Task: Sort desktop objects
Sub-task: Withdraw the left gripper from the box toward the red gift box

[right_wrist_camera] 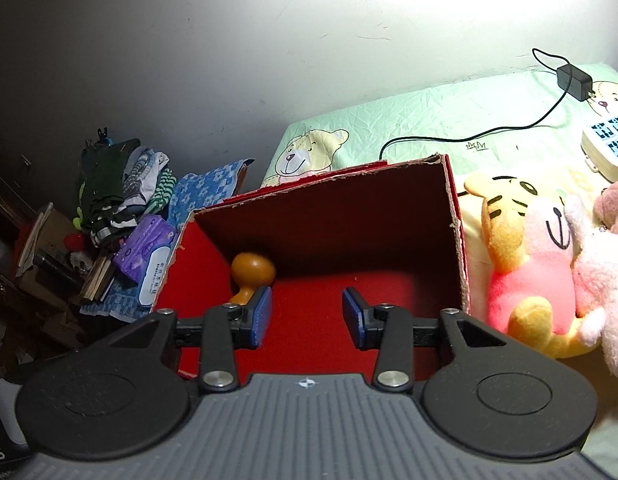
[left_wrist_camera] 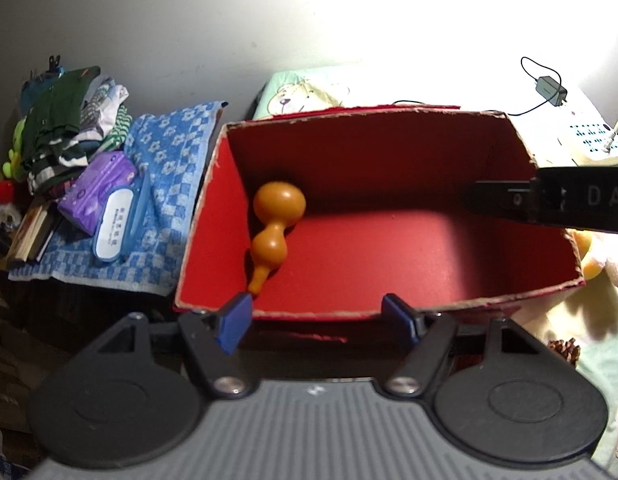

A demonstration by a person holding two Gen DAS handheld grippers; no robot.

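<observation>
A red cardboard box (left_wrist_camera: 213, 216) stands open on the bed; it also shows in the right wrist view (right_wrist_camera: 455, 232). An orange gourd (left_wrist_camera: 275, 228) lies inside against the box's left wall, and its top shows in the right wrist view (right_wrist_camera: 251, 270). My left gripper (left_wrist_camera: 317, 316) is open and empty at the box's near rim. My right gripper (right_wrist_camera: 307, 316) is open and empty, hovering over the box's inside. Part of the right gripper's black body (left_wrist_camera: 549, 202) reaches over the box's right wall in the left wrist view.
Plush toys, a tiger (right_wrist_camera: 505, 216) and pink ones (right_wrist_camera: 549, 272), lie right of the box. A white power strip (right_wrist_camera: 609, 144) and a charger (right_wrist_camera: 575, 76) with cable sit at the far right. Left of the box are a blue towel (left_wrist_camera: 169, 160), tissue packs (left_wrist_camera: 109, 208), folded clothes (left_wrist_camera: 69, 120) and a pine cone (left_wrist_camera: 565, 350).
</observation>
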